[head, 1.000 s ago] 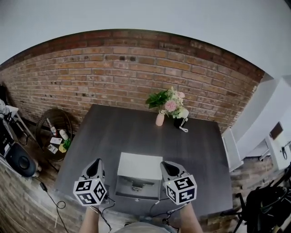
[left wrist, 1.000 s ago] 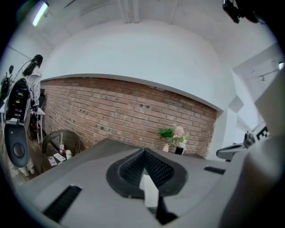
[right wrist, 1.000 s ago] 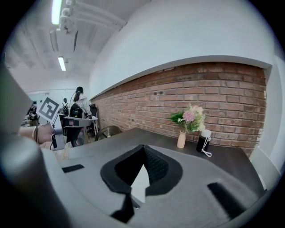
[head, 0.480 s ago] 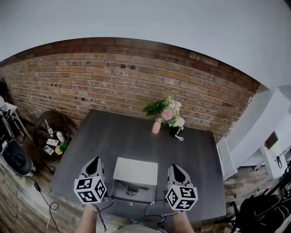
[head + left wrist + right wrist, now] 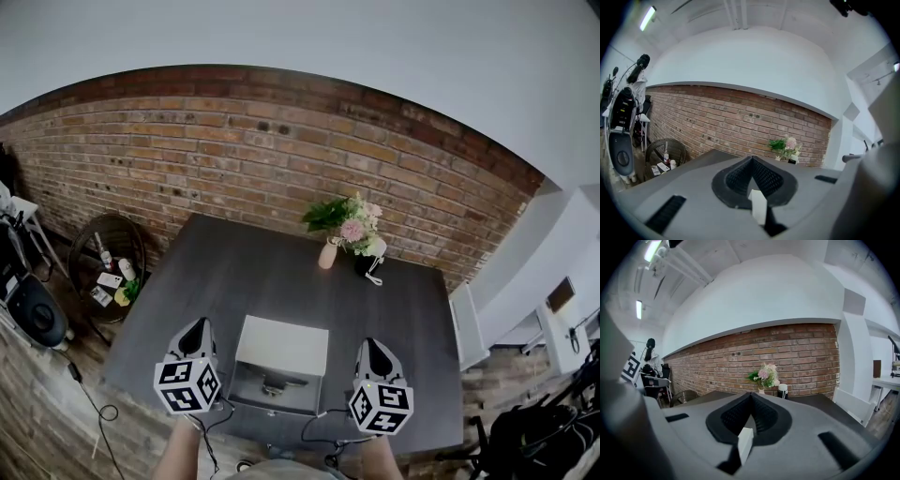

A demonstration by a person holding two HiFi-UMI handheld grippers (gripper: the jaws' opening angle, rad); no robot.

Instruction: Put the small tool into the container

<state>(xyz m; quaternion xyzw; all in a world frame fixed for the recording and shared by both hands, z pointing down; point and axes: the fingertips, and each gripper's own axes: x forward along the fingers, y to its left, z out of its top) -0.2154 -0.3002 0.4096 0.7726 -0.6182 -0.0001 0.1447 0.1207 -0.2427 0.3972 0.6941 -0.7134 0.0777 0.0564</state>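
Right claw (image 5: pixel 373 347) beside small tool (image 5: pixel 274 384), apart

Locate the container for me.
Head view: the container sits at the near edge of the table, between the left tongs and the right tongs, with the flower vase at the far edge.

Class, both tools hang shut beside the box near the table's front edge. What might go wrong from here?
The grey-and-white open box sits close to the near edge of the dark table; a bump from the left tool or right tool might push it off.
The small metal piece in it looks tiny; shut jaws may knock it rather than grasp it.
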